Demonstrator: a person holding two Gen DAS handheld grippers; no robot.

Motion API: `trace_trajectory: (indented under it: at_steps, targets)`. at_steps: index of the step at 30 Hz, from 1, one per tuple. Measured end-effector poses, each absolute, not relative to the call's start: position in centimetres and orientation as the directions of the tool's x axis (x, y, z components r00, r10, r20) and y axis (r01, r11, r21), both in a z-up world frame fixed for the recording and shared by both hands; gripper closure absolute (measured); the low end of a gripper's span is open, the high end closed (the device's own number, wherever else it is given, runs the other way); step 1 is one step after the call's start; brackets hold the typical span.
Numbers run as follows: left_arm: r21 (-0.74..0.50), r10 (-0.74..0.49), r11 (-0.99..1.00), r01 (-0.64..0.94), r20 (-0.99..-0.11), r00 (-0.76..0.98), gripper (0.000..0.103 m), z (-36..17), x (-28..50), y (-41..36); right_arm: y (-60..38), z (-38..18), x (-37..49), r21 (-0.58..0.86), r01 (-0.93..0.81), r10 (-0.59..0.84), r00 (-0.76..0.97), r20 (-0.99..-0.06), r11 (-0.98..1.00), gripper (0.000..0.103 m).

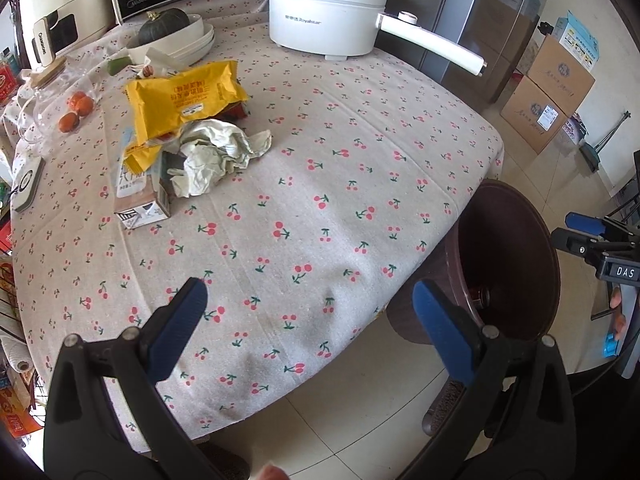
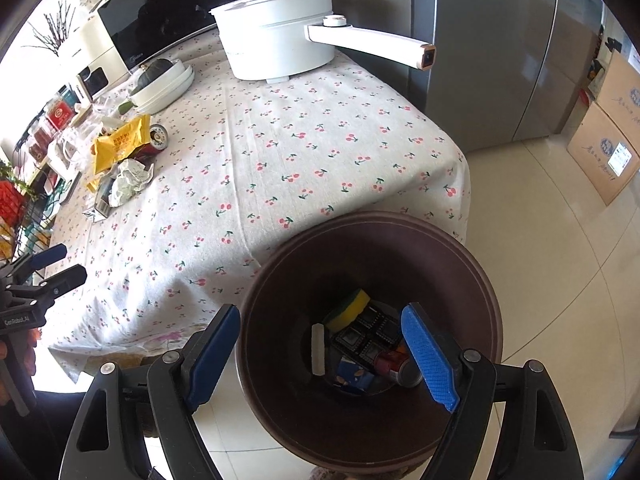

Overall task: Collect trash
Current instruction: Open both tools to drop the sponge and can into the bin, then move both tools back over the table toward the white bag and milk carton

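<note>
Cherry-print surface (image 1: 320,200) holds the trash pile (image 1: 192,136) at its far-left, bin (image 2: 372,240) sits beside the near corner, both our grippers' fingers wide and empty, so we reach left gripper (image 1: 308,328) for crumpled paper (image 1: 216,156) first, gripping its bulk.

A white pot (image 1: 326,16) with a long handle is set at the far edge of the cherry-print cloth (image 1: 304,216). A dark squash (image 1: 164,26) is held in stacked white bowls (image 1: 188,42). Three oranges (image 1: 76,110) are seen at the left edge. Cardboard boxes (image 1: 546,92) are stacked beside a grey fridge (image 2: 492,52).
</note>
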State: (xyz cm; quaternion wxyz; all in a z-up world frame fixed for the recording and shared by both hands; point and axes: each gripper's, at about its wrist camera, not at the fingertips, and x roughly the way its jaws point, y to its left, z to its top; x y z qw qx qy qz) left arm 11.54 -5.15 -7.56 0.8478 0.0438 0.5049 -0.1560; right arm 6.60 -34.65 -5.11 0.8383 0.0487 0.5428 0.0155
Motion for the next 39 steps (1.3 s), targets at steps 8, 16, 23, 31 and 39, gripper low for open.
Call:
trace_trajectory:
  at_steps: [8, 16, 23, 31, 39]
  targets:
    - [-0.043, -0.163, 0.967, 0.249, -0.861, 0.482, 0.001, -6.8, 11.8, -1.5, -30.1, -4.2, 8.9, 0.072, -0.048, 0.086, 0.422, -0.903, 0.996, 0.007]
    - [-0.031, -0.121, 0.983, 0.183, -0.853, 0.507, 0.001, -6.1, 11.7, 2.8, -25.0, -4.0, 11.1, 0.072, -0.121, 0.116, 0.409, -0.905, 0.990, 0.007]
    - [-0.030, -0.078, 0.994, 0.104, -0.864, 0.498, 0.001, -6.4, 11.8, 7.6, -20.2, -4.4, 13.2, 0.080, -0.176, 0.146, 0.406, -0.902, 0.981, 0.007]
    - [0.004, -0.009, 1.000, 0.025, -0.877, 0.480, 0.001, -7.5, 12.0, 12.6, -14.1, -5.8, 16.2, 0.112, -0.216, 0.191, 0.391, -0.900, 0.970, 0.007]
    - [-0.022, -0.007, 0.999, -0.027, -0.886, 0.463, 0.001, -7.9, 12.3, 15.1, -10.4, -8.3, 20.3, 0.102, -0.223, 0.184, 0.387, -0.903, 0.970, 0.007]
